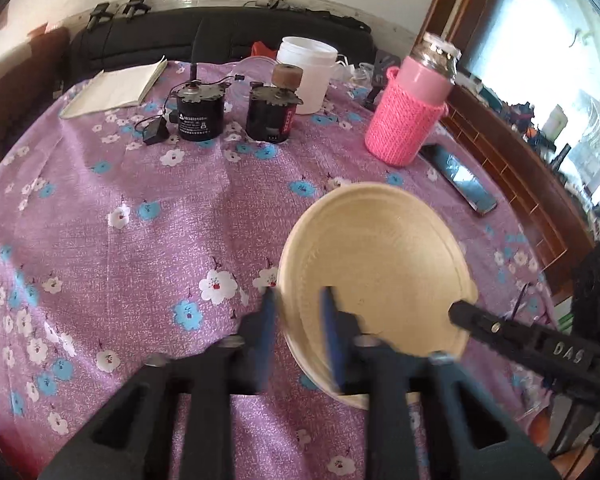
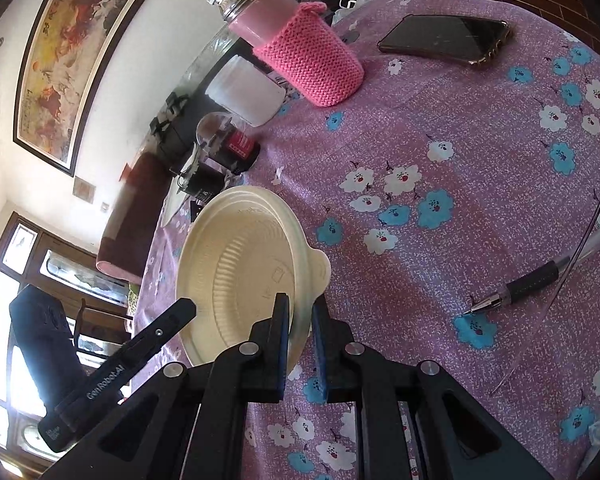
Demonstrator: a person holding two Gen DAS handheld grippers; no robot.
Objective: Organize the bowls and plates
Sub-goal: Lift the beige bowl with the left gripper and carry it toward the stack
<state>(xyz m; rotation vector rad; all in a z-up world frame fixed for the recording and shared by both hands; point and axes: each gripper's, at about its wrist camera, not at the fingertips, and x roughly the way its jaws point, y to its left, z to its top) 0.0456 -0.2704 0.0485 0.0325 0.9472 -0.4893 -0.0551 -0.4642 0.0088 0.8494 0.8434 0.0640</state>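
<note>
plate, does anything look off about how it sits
Yes: the plate is tipped, not flat on the cloth. Both tongs pinch its rim, left tongs on one side, right tongs on the opposite side. No crack or spill shows.
</note>
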